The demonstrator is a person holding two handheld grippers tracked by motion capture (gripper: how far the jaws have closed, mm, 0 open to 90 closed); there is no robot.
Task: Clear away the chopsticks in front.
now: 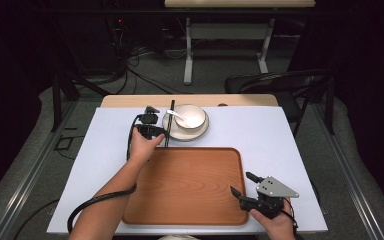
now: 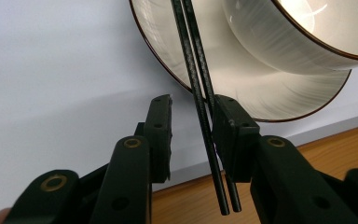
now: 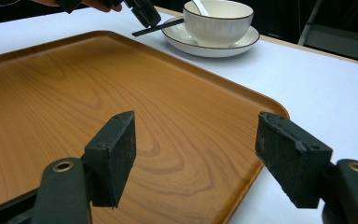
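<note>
A pair of black chopsticks (image 2: pixel 200 93) rests with its far end on the rim of a white plate (image 2: pixel 279 95) that carries a white bowl (image 2: pixel 284 42). My left gripper (image 2: pixel 193 105) straddles the chopsticks. They lie against the right pad, while the left pad stands clear of them, so the jaws are open. From above, the left gripper (image 1: pixel 160 132) sits just left of the plate (image 1: pixel 180 132), and a spoon (image 1: pixel 175 116) lies in the bowl (image 1: pixel 190 116). My right gripper (image 1: pixel 241 183) hangs open over the wooden tray's (image 1: pixel 185 185) front right corner, with nothing between its jaws.
The tray lies on a white table cover (image 1: pixel 260 135), near its front edge. A black chair (image 1: pixel 280 82) stands behind the table's right end. Another table's legs (image 1: pixel 188 55) and floor cables are farther back.
</note>
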